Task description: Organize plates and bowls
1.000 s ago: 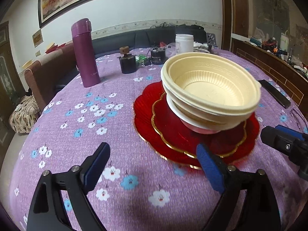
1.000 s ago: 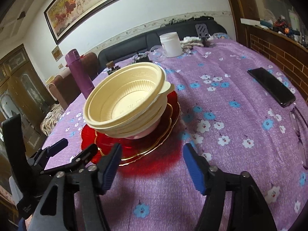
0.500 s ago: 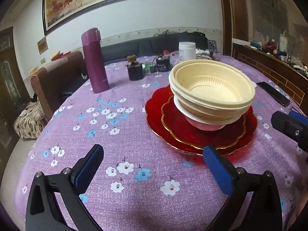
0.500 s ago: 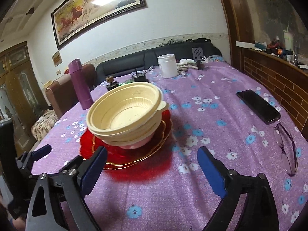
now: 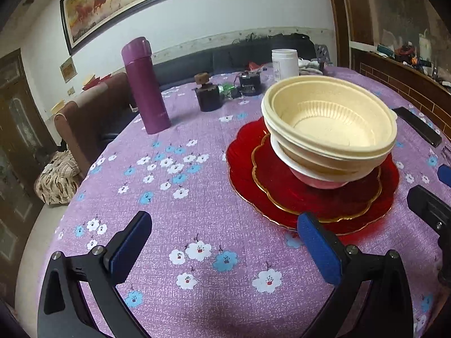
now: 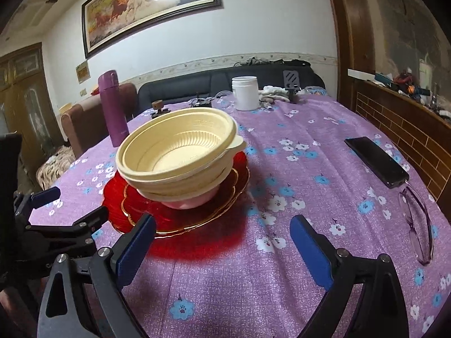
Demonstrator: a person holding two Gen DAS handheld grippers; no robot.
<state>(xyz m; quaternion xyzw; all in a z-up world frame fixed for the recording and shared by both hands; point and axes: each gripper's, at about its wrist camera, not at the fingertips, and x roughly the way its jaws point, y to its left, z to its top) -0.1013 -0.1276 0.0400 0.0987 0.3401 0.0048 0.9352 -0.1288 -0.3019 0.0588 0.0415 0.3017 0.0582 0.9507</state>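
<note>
A stack of cream plastic bowls sits nested on a white bowl and a pink bowl. They rest on two red plates with gold rims on the purple flowered tablecloth. My left gripper is open and empty, just short of the plates' near left rim. My right gripper is also open and empty, at the near right of the red plates and below the bowls. Each gripper shows at the edge of the other's view.
A purple thermos stands at the back left, with small dark containers and a white jar behind the stack. A black phone and glasses lie to the right. A brown chair stands past the table's left edge.
The jaws of both grippers have spread wider, the right one more. Both views have tilted up a little. The stack of bowls and plates has not moved.
</note>
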